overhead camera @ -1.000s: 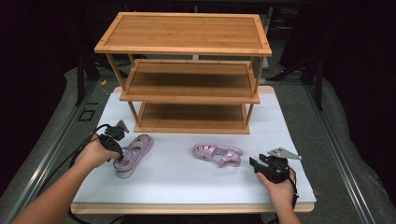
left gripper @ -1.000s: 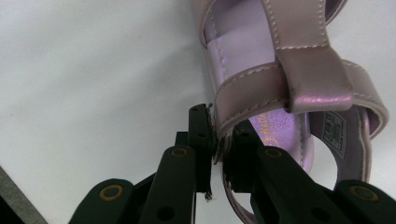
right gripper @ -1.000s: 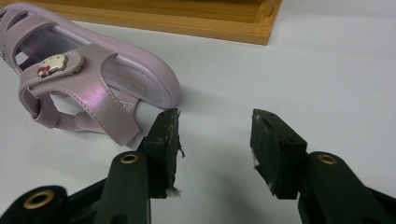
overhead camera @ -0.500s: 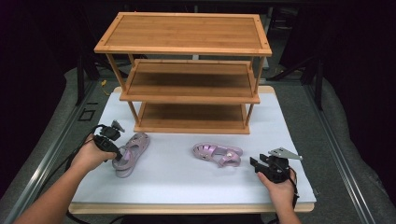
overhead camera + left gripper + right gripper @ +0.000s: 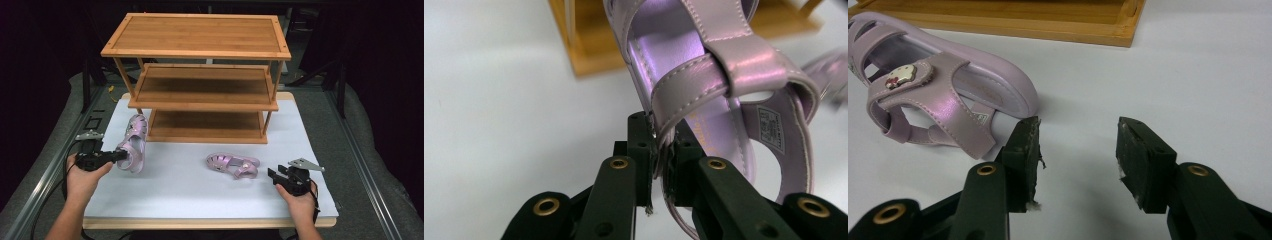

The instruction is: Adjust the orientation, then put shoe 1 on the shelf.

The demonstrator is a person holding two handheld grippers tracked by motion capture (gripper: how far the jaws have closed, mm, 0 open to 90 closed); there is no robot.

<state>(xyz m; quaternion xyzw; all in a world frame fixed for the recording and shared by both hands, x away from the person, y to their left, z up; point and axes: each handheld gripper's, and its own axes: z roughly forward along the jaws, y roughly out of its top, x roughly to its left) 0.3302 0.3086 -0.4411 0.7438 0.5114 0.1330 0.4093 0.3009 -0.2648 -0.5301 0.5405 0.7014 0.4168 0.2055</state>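
Two pink-lilac child's sandals are on the scene. My left gripper (image 5: 119, 156) is shut on the heel strap of one sandal (image 5: 133, 142), which hangs lifted off the white table top, toe toward the shelf. In the left gripper view that sandal (image 5: 704, 75) rises just beyond the gripper (image 5: 660, 150), its strap pinched between the black pads. The other sandal (image 5: 233, 164) lies flat on the table, right of centre. My right gripper (image 5: 270, 175) rests beside its heel, open, with nothing between its jaws. The right gripper view has this sandal (image 5: 933, 85) just left of the gripper (image 5: 1079, 150).
A three-tier bamboo shoe rack (image 5: 200, 75) stands at the back of the white table top (image 5: 180, 195), all of its shelves bare. Its lowest shelf edge (image 5: 1048, 27) lies just beyond the flat sandal. Dark floor and metal rails surround the table.
My left gripper has lifted its sandal off the table and tipped it up, carrying it left and toward the rack. The right gripper and the flat sandal stayed where they were.
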